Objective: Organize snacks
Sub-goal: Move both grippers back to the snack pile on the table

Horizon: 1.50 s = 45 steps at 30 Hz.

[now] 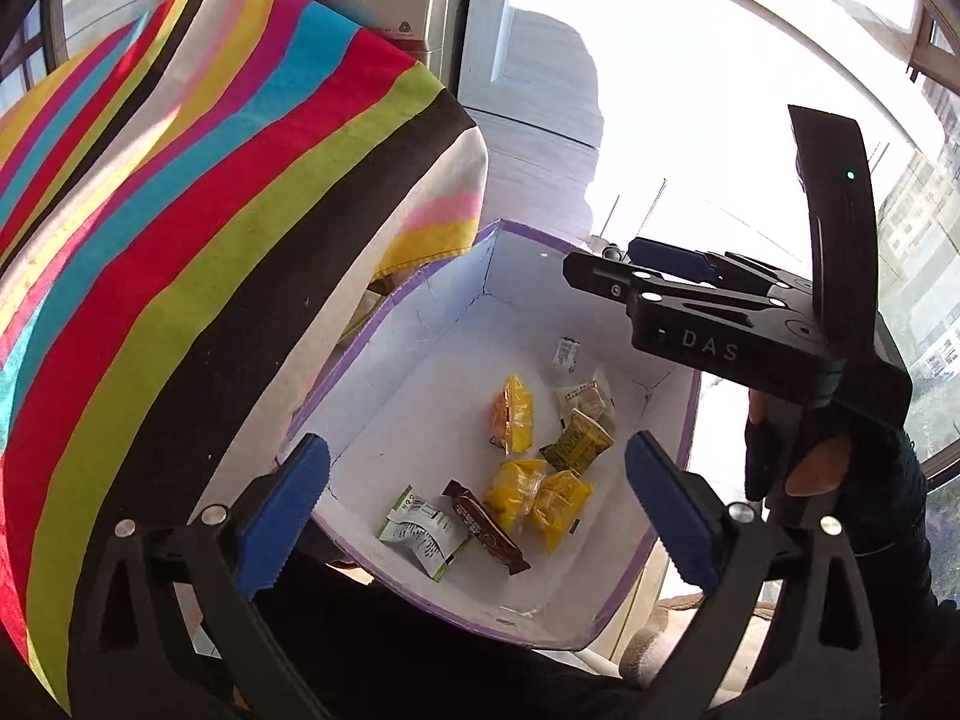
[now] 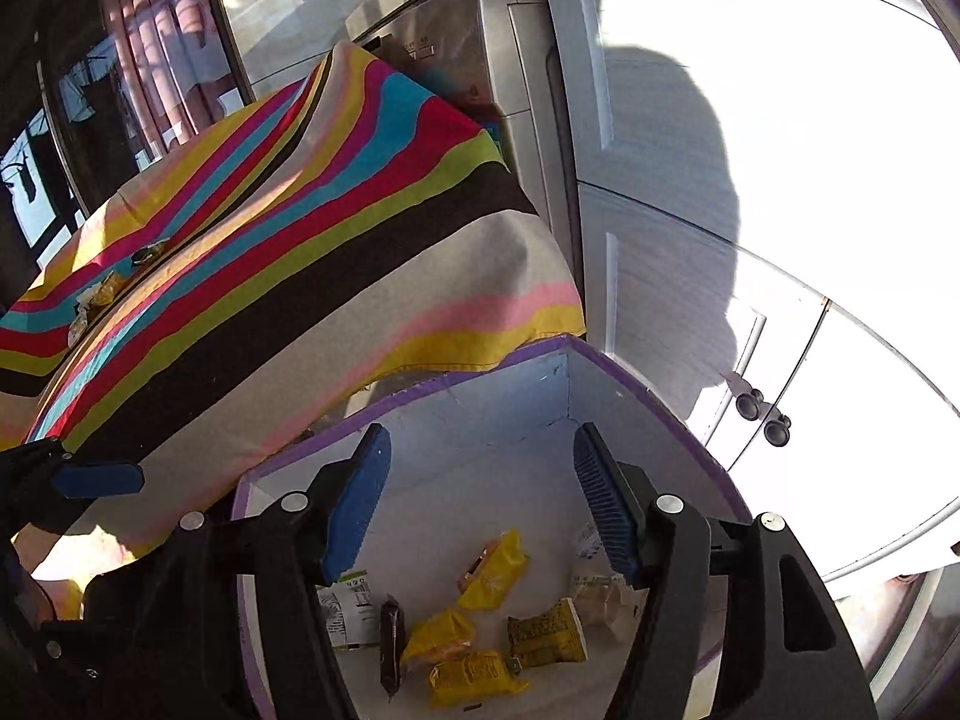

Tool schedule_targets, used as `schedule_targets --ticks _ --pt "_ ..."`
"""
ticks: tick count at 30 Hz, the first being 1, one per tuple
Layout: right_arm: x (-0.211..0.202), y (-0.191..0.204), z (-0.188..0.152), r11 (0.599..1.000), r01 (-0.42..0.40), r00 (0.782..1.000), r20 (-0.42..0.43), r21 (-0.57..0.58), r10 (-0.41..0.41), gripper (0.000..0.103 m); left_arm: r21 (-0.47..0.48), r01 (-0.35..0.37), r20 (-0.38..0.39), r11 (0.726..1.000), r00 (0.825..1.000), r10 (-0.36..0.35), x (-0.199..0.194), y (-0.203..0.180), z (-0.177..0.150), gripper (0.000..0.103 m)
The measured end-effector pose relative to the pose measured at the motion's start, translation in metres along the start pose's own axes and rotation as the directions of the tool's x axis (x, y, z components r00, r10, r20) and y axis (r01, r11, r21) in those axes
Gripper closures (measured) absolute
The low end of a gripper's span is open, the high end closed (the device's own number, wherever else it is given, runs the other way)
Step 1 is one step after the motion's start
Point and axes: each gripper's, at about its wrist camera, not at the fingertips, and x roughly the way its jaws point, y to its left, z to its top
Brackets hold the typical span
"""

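Note:
A white box with a purple rim (image 1: 420, 324) (image 2: 660, 402) stands beside a table under a striped cloth (image 1: 210, 210) (image 2: 336, 252). Inside lie several snack packets: yellow ones (image 1: 513, 414) (image 2: 492, 570), a brown bar (image 1: 486, 525) (image 2: 391, 645), a white-green packet (image 1: 423, 531) and pale ones (image 1: 585, 399). My left gripper (image 1: 474, 510) is open and empty above the box's near rim. My right gripper (image 2: 480, 504) is open and empty above the box; it also shows in the left wrist view (image 1: 654, 276). A few snacks (image 2: 102, 294) lie on the cloth.
White cabinet doors (image 2: 690, 150) with round knobs (image 2: 762, 414) stand behind the box. A silver appliance (image 2: 480, 36) stands behind the table. Windows show at the right of the left wrist view (image 1: 918, 252).

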Motion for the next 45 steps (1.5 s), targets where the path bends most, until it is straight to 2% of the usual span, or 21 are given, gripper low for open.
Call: schedule_targets --ticks 3,6,8,10,13,16,19,22,25,30,32,34,37,38,39,41,42,43,45 --pt "0.002 0.014 0.0 0.999 -0.023 1.0 -0.01 -0.027 0.022 0.037 -0.041 -0.024 0.018 0.999 1.0 0.024 -0.01 0.016 -0.005 0.003" --pt "0.004 0.037 0.001 0.995 -0.054 0.998 -0.021 -0.08 0.053 0.036 -0.066 -0.075 0.06 0.995 0.995 0.079 -0.027 0.034 -0.008 0.003" --pt "0.003 0.056 0.003 0.99 -0.07 0.998 -0.02 -0.124 0.068 0.029 -0.077 -0.115 0.099 0.99 0.988 0.123 -0.044 0.046 -0.009 0.003" --pt "0.002 0.074 0.006 0.982 -0.096 0.995 -0.017 -0.161 0.095 0.029 -0.096 -0.179 0.154 0.979 0.969 0.192 -0.066 0.063 -0.013 0.003" --pt "0.001 0.108 0.012 0.962 -0.138 0.99 -0.017 -0.236 0.138 0.027 -0.18 -0.268 0.209 0.946 0.93 0.303 -0.1 0.101 -0.022 0.003" --pt "0.0 0.148 0.019 0.933 -0.172 0.984 -0.015 -0.317 0.176 0.022 -0.3 -0.341 0.198 0.891 0.891 0.408 -0.123 0.151 -0.039 0.003" --pt "0.004 0.192 0.025 0.896 -0.207 0.977 -0.026 -0.393 0.214 0.019 -0.443 -0.353 0.158 0.824 0.874 0.459 -0.141 0.205 -0.061 0.003" --pt "0.009 0.237 0.031 0.855 -0.251 0.965 -0.044 -0.454 0.26 0.016 -0.545 -0.358 0.13 0.758 0.857 0.498 -0.157 0.251 -0.083 0.003" --pt "0.021 0.282 0.038 0.809 -0.286 0.953 -0.068 -0.513 0.294 0.016 -0.607 -0.41 0.092 0.681 0.815 0.572 -0.171 0.298 -0.101 0.003" --pt "0.053 0.35 0.053 0.743 -0.323 0.94 -0.111 -0.587 0.322 0.016 -0.694 -0.435 0.056 0.574 0.762 0.645 -0.193 0.369 -0.118 0.003" --pt "0.069 0.371 0.061 0.729 -0.342 0.935 -0.137 -0.593 0.327 0.016 -0.714 -0.452 0.026 0.535 0.746 0.666 -0.195 0.395 -0.121 0.003" --pt "0.087 0.39 0.069 0.72 -0.365 0.928 -0.17 -0.59 0.331 0.016 -0.724 -0.467 0.002 0.507 0.734 0.679 -0.197 0.417 -0.123 0.003" --pt "0.118 0.412 0.08 0.712 -0.403 0.915 -0.231 -0.575 0.33 0.016 -0.734 -0.482 -0.024 0.479 0.723 0.69 -0.198 0.443 -0.123 0.003" --pt "0.128 0.418 0.083 0.713 -0.413 0.911 -0.252 -0.567 0.328 0.016 -0.742 -0.476 -0.027 0.472 0.724 0.689 -0.197 0.449 -0.125 0.003" --pt "0.139 0.425 0.086 0.713 -0.422 0.907 -0.271 -0.559 0.323 0.016 -0.756 -0.457 -0.03 0.468 0.739 0.673 -0.197 0.457 -0.127 0.003" --pt "0.158 0.439 0.092 0.719 -0.424 0.904 -0.302 -0.55 0.302 0.016 -0.795 -0.385 -0.019 0.468 0.788 0.615 -0.193 0.468 -0.134 0.003" --pt "0.166 0.445 0.094 0.716 -0.427 0.902 -0.312 -0.551 0.298 0.016 -0.812 -0.356 -0.011 0.462 0.802 0.597 -0.193 0.472 -0.138 0.003" --pt "0.172 0.452 0.097 0.71 -0.433 0.899 -0.321 -0.556 0.297 0.016 -0.828 -0.329 0.001 0.453 0.808 0.589 -0.194 0.474 -0.143 0.003" --pt "0.186 0.47 0.102 0.687 -0.437 0.897 -0.337 -0.58 0.286 0.016 -0.856 -0.277 0.037 0.437 0.81 0.586 -0.198 0.476 -0.15 0.003"
